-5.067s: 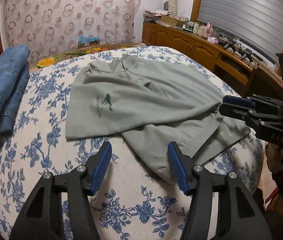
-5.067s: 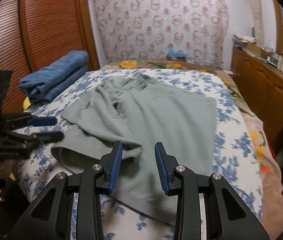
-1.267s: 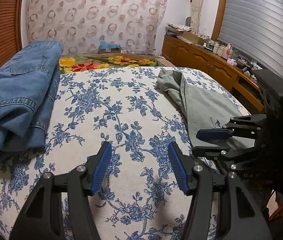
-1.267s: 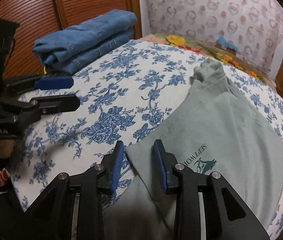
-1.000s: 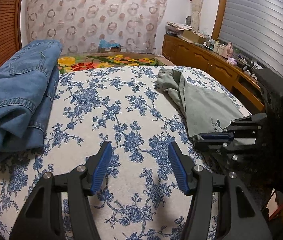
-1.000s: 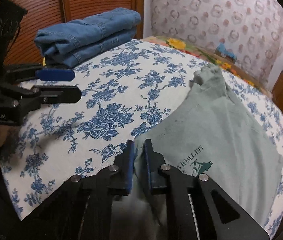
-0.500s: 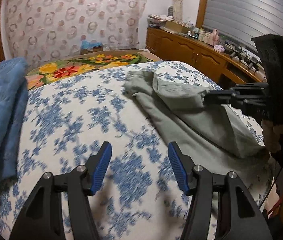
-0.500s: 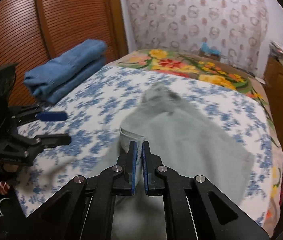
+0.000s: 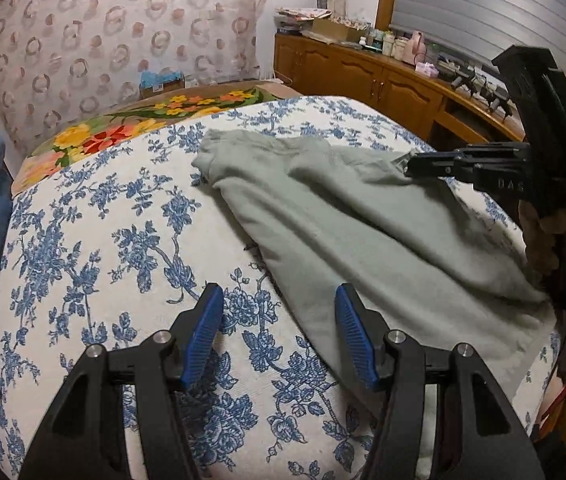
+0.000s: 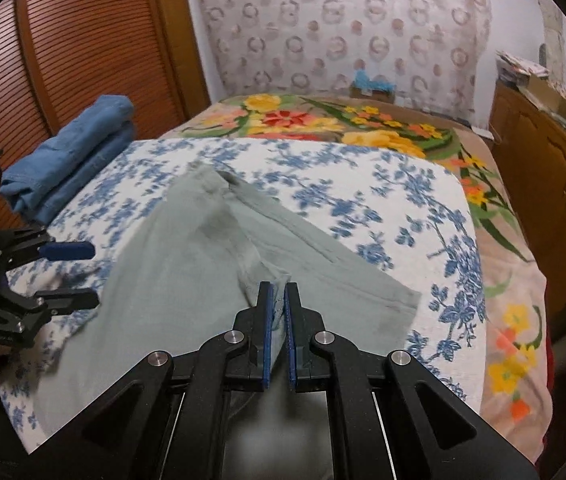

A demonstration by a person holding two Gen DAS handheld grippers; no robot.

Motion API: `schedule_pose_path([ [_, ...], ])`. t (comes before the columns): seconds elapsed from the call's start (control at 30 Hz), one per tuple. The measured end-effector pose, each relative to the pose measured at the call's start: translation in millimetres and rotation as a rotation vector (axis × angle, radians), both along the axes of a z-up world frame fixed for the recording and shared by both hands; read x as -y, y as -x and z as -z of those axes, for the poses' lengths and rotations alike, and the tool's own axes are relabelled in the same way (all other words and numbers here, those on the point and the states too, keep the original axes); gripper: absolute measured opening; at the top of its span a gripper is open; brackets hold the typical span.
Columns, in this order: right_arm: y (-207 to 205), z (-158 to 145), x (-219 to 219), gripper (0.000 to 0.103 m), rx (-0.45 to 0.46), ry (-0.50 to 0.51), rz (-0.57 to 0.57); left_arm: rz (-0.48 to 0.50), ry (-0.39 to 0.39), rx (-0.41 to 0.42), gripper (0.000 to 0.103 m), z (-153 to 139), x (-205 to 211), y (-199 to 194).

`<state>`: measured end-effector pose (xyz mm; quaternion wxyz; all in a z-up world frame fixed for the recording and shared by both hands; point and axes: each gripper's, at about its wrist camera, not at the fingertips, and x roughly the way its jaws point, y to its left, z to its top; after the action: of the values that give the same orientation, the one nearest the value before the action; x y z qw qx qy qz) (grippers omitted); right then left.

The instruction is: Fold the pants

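Grey-green pants (image 9: 343,220) lie across the right half of the blue-flowered bedspread (image 9: 103,240). My right gripper (image 10: 279,292) is shut on a folded edge of the pants (image 10: 187,264) and holds that edge raised above the layer below. From the left wrist view, the right gripper (image 9: 407,166) shows at the right with cloth pinched at its tip. My left gripper (image 9: 279,300) is open over the bedspread beside the pants' near edge, with nothing between its fingers. It also shows in the right wrist view, where the left gripper (image 10: 69,276) hovers at the pants' left side.
Folded blue jeans (image 10: 79,152) sit at the bed's left edge by a slatted wooden door (image 10: 63,40). A bright flowered blanket (image 10: 323,120) covers the far end. A wooden cabinet (image 9: 383,84) with small items runs along the right wall.
The right gripper shut on the pants' edge, lifted it and carried it over the garment toward the right. The left gripper swung right, from bare bedspread to the pants' near edge.
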<state>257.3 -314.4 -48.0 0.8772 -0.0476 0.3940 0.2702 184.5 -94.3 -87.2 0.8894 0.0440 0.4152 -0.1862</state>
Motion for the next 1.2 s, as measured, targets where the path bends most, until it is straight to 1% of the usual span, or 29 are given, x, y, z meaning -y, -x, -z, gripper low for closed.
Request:
schedule_pose_path([
  [0.1, -6.8, 6.6, 7.8, 0.003, -0.032, -0.018, 0.024, 0.001, -0.003, -0.011, 0.058, 3.9, 1.9, -0.9],
  [0.17, -8.2, 9.7, 9.9, 0.006, -0.052, -0.037, 0.027, 0.003, -0.006, -0.012, 0.058, 6.9, 1.6, 0.4],
  [0.23, -8.3, 10.8, 9.9, 0.014, -0.058, -0.038, 0.028, 0.003, -0.004, -0.011, 0.058, 6.7, 1.1, 0.8],
  [0.3, -7.8, 11.6, 8.6, 0.017, -0.058, -0.036, 0.021, 0.003, -0.006, -0.01, 0.058, 6.8, 1.0, 0.6],
  [0.4, -9.0, 12.2, 6.5, 0.017, -0.058, -0.025, 0.022, 0.003, -0.007, -0.01, 0.058, 6.5, 0.7, 0.4],
  [0.47, -10.2, 13.0, 5.6, 0.017, -0.057, -0.013, 0.022, 0.003, -0.006, -0.011, 0.058, 6.6, 1.2, 0.4],
  [0.5, -9.8, 12.7, 5.5, 0.014, -0.05, -0.01, 0.02, 0.003, -0.006, -0.01, 0.058, 6.5, 1.2, 0.6],
  [0.53, -9.2, 11.4, 5.7, 0.004, -0.039, -0.01, 0.017, 0.003, -0.007, -0.01, 0.058, 6.5, 1.1, 0.6],
  [0.6, -8.1, 5.2, 6.0, 0.002, -0.004, -0.012, 0.021, 0.003, -0.008, -0.01, 0.058, 6.4, 0.9, 0.5],
  [0.7, -10.7, -3.4, 12.3, 0.002, 0.035, -0.006, 0.052, 0.003, -0.008, -0.01, 0.059, 6.7, 1.1, 0.1],
  [0.83, -18.1, -5.7, 19.8, 0.002, 0.061, 0.034, 0.094, 0.002, -0.009, -0.009, 0.059, 6.6, 0.9, 0.1],
  [0.97, -25.0, -2.6, 26.2, 0.002, 0.077, 0.073, 0.122, 0.003, -0.008, -0.009, 0.059, 6.7, 1.2, 0.0],
  [1.2, -34.3, 8.2, 34.3, 0.002, 0.071, 0.112, 0.176, 0.003, -0.008, -0.009, 0.059, 6.6, 0.9, 0.2],
])
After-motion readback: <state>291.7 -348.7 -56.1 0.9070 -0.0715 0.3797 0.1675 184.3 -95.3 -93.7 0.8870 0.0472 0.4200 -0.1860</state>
